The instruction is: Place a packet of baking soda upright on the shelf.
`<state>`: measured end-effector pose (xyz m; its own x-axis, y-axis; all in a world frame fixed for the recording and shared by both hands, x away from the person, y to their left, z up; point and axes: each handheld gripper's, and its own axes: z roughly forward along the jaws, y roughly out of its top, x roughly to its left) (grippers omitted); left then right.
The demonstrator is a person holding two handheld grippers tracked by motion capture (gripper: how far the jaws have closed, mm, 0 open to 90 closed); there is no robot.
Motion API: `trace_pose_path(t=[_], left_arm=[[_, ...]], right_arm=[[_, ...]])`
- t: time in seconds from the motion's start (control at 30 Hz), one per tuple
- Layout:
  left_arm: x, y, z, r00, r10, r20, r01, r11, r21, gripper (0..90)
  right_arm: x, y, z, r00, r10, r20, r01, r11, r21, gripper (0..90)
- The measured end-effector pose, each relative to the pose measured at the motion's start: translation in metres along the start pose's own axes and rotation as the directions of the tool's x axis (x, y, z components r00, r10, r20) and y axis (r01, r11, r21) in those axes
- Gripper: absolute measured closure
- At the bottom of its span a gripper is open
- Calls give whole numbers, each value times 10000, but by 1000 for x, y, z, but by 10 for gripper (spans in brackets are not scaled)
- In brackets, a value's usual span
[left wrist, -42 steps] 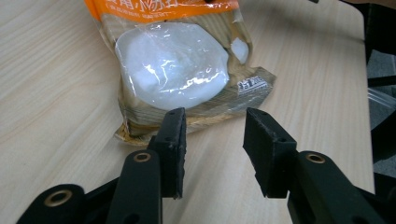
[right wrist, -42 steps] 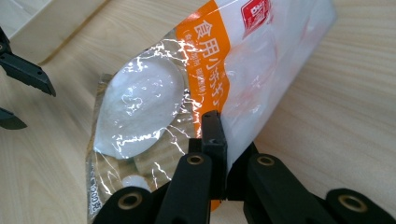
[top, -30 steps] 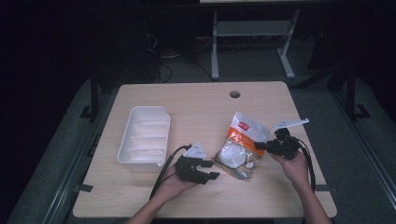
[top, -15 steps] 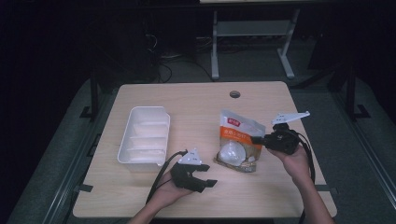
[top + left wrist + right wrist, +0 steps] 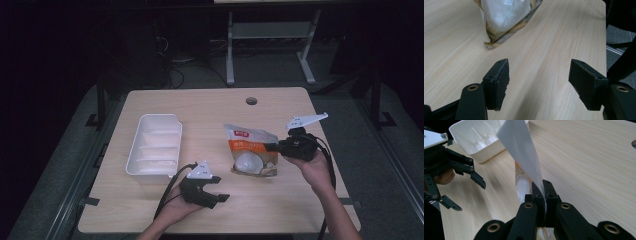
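Right hand-held gripper clamps bag edge; left hand-held gripper just opened, empty, beside it.

Dim lab or workshop, bare wooden table with cable hole, metal stand, grey carpeted floor

The table is lit evenly from overhead in the high view, w/ surroundings from 9 through 12 to 3 o'clock left near black; only soft shadows are cast. In the left gripper view the jaws are rendered sharp, while the bag at 12 o'clock is overexposed and slightly soft. In the right gripper view the bag's edge at 12 o'clock and the left gripper at 9 o'clock are blurred.
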<state>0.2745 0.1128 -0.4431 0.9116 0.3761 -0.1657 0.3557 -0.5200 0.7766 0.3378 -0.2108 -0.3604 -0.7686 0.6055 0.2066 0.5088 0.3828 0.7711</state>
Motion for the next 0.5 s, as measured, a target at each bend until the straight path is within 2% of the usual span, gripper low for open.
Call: trace_pose_path(t=[0.13,0.5], left_arm=[[-1,-1,0,10000,58,-46,-58,10000,-20,320],[-2,-4,-1,9998,165,-54,-166,9999,-17,303]], right_arm=[[3,9,0,9997,-238,55,237,9997,71,897],[6,26,2,9997,-241,1,241,9997,-18,897]])
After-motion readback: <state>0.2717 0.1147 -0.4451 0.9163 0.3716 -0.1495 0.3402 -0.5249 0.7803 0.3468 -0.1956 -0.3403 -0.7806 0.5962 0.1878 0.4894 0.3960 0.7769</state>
